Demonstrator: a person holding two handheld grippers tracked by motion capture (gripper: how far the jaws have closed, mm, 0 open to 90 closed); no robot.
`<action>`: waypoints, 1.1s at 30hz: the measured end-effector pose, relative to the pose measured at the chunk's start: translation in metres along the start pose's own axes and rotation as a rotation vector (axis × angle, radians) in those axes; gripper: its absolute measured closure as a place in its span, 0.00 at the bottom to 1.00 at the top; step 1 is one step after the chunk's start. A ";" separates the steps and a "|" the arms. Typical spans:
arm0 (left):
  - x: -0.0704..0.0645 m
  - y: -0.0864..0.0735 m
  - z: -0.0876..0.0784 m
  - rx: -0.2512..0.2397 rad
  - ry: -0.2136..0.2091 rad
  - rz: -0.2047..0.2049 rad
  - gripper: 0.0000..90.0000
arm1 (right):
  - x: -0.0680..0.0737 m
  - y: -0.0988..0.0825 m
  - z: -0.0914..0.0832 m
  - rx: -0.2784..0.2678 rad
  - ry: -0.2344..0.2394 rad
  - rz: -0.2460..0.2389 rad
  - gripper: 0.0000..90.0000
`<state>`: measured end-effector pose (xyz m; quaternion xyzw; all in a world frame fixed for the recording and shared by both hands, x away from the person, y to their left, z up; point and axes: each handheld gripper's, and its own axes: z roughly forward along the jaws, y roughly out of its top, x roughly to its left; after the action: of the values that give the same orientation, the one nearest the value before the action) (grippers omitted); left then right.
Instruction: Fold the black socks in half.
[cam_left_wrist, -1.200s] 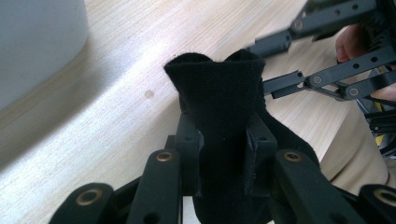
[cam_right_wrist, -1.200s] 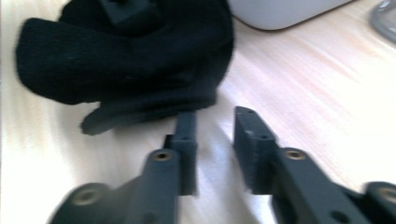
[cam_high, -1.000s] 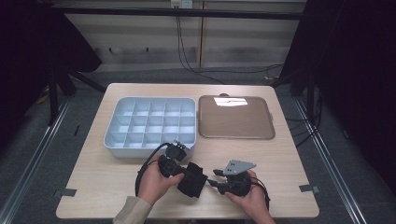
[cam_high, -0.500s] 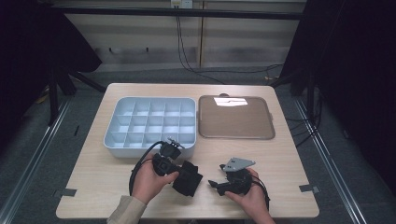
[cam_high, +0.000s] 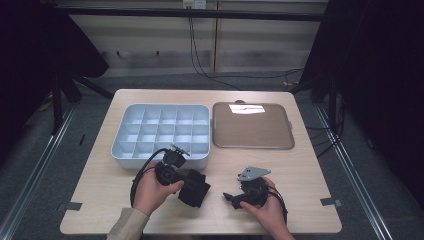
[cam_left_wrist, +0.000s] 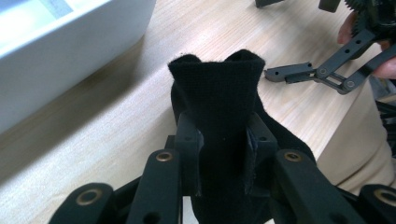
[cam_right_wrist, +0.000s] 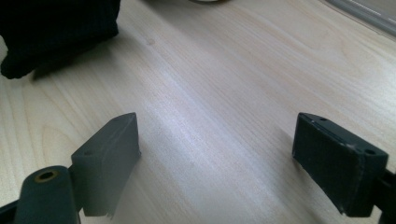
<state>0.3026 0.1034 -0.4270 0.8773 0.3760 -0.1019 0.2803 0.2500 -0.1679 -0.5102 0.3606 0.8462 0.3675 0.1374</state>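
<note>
A black cloth (cam_high: 195, 188) hangs just over the table at the front centre. My left gripper (cam_high: 186, 182) is shut on it. In the left gripper view, the pads of my left gripper (cam_left_wrist: 223, 140) pinch the cloth (cam_left_wrist: 217, 88), which stands up folded between them. My right gripper (cam_high: 231, 197) lies low on the table to the right of the cloth, apart from it. Its jaws have just been opening. In the right gripper view my right gripper (cam_right_wrist: 219, 149) stands wide open over bare wood, and the cloth (cam_right_wrist: 56, 32) is at the upper left.
A white compartment box (cam_high: 160, 161) sits just behind the left hand, its wall (cam_left_wrist: 60, 51) close by. A brown tray (cam_high: 252, 127) lies at the back right, its edge (cam_right_wrist: 364, 11) visible. The table's front edge is near both hands.
The right gripper's jaws have spread wide. The left hand has drifted a little to the left with the cloth, and a gap now shows between the cloth and the right gripper.
</note>
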 end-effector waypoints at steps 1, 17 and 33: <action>0.000 0.000 -0.002 -0.003 0.002 0.004 0.80 | 0.000 0.000 0.000 0.000 0.000 0.000 0.16; 0.010 0.007 -0.019 -0.012 0.032 -0.004 0.80 | 0.000 -0.001 -0.001 0.006 -0.008 0.008 0.13; 0.020 0.010 -0.039 -0.009 0.055 -0.013 0.80 | 0.001 -0.002 -0.002 0.004 -0.011 0.005 0.13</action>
<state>0.3226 0.1325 -0.3985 0.8760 0.3896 -0.0780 0.2734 0.2475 -0.1696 -0.5105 0.3652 0.8453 0.3640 0.1403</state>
